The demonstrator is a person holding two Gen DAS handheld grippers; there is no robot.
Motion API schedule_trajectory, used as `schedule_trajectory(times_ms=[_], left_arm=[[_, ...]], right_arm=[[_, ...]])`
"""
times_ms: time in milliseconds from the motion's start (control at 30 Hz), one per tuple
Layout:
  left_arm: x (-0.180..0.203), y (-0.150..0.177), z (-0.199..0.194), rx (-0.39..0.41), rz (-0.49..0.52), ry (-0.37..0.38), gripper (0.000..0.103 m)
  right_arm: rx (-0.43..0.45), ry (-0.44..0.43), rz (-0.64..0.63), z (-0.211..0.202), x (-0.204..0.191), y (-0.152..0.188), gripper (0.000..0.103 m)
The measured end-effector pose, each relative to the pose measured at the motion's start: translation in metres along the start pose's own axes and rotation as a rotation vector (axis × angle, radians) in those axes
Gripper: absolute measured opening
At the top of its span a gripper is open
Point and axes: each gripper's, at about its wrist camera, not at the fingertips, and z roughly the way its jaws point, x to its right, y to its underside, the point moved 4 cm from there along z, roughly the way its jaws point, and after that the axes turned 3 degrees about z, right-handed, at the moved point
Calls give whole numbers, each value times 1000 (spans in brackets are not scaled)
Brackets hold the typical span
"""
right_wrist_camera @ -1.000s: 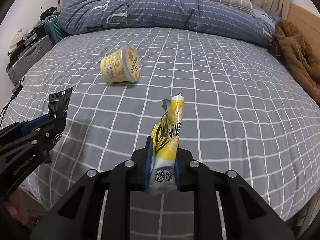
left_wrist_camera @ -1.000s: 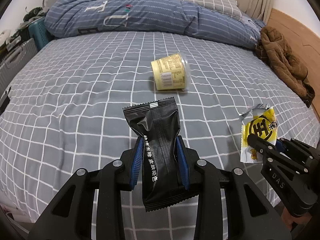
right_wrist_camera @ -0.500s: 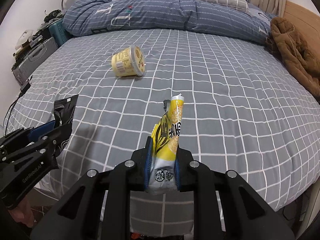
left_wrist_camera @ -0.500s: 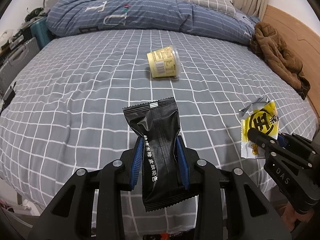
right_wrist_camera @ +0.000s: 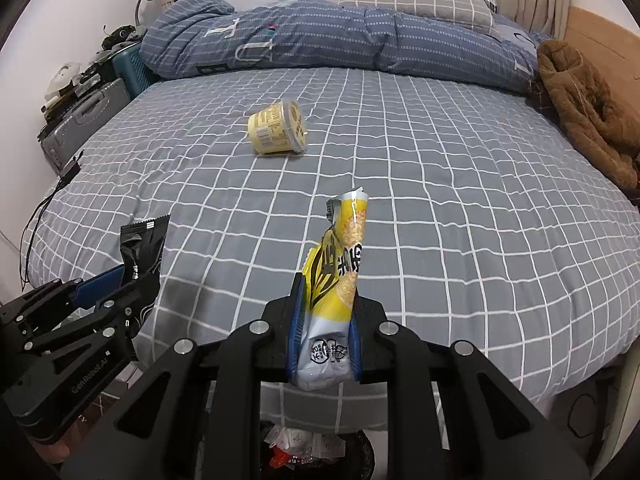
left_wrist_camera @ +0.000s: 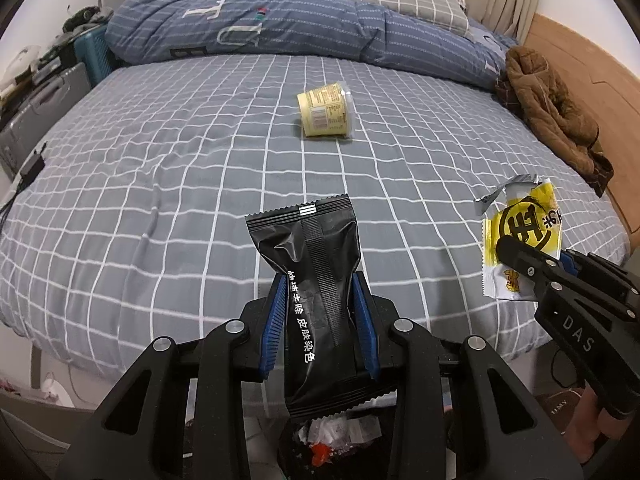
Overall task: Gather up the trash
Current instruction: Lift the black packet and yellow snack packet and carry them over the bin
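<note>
The left gripper [left_wrist_camera: 320, 312] pinches a black snack wrapper [left_wrist_camera: 316, 280]; the right gripper [right_wrist_camera: 325, 336] clamps a yellow snack wrapper [right_wrist_camera: 340, 276]. A trash bin [left_wrist_camera: 336, 444] sits just below both. Each should centre over it before releasing; the yellow cup [left_wrist_camera: 326, 115] lies far ahead.

Grid-checked grey bed [left_wrist_camera: 168, 184], wooden headboard [left_wrist_camera: 580, 92], white walls [right_wrist_camera: 72, 12].
</note>
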Motion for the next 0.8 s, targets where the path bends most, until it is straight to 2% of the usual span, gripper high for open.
schedule_trajectory(times_ms=[800], left_arm=[[20, 49, -41, -13, 13, 16, 32]], right_arm=[[8, -10, 4, -51, -1, 49, 18]])
